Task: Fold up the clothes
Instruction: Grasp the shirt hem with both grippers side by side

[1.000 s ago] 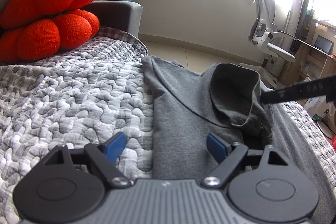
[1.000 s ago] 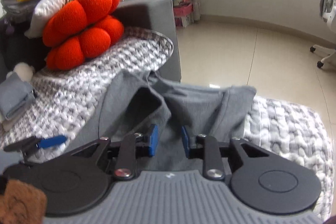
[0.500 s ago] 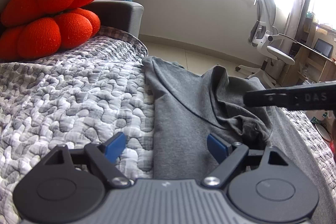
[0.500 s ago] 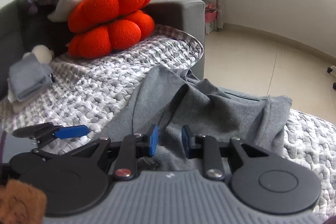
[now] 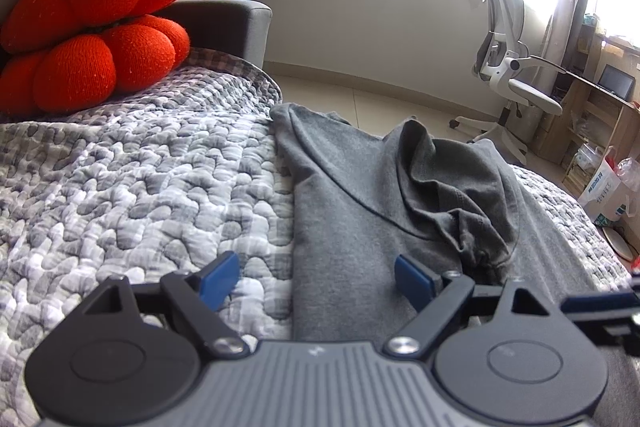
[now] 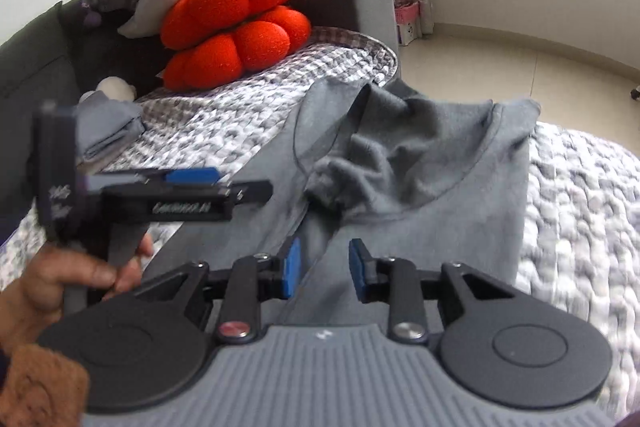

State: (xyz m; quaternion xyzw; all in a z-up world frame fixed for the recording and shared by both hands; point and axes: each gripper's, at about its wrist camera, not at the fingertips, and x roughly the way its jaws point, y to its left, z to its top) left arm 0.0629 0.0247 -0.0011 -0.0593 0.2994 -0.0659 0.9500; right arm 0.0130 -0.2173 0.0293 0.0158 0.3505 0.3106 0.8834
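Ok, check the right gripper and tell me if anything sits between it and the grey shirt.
Nothing visible does. The right gripper hangs just over the grey shirt, its jaws opening with only cloth below them and nothing gripped. The left gripper is off to the side, over the quilt.

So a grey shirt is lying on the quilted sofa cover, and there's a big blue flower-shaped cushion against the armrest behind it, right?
Nearly. The cushion is bright red-orange, not blue; the left wrist view shows it clearly. The rest holds: the grey shirt lies on the quilted sofa cover, and the cushion sits against the armrest behind it.
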